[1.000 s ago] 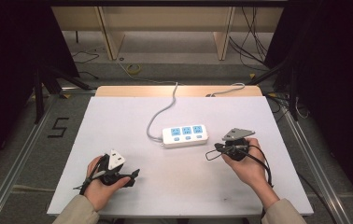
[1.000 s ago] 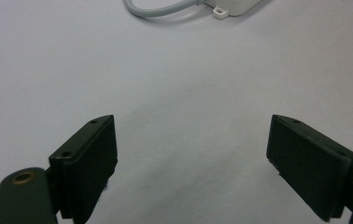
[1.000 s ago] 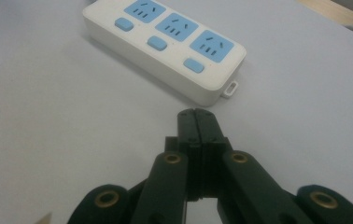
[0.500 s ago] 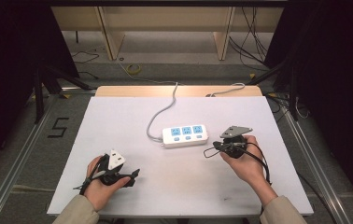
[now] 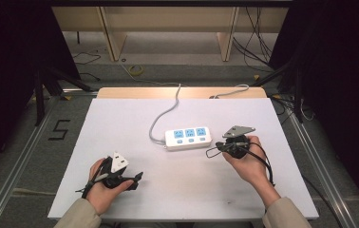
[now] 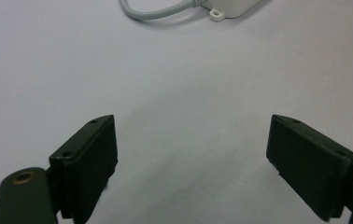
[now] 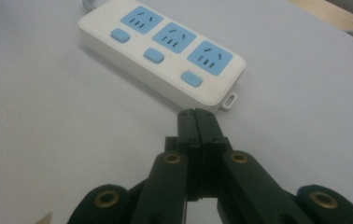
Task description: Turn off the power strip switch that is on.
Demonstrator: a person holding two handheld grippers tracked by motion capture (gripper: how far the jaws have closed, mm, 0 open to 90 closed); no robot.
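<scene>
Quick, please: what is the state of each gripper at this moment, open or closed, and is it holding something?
Left gripper: open, holding nothing, over the bare table.
Right gripper: closed, holding nothing, tips near the power strip.

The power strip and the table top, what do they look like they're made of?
The power strip looks like smooth moulded white plastic with a faint sheen, rounded edges, and light blue plastic socket faces and buttons. The table top looks like a matte white sheet or laminate, flat and free of glare; a pale wood-coloured strip shows along its far edge, so it may lie over a wooden board.
</scene>
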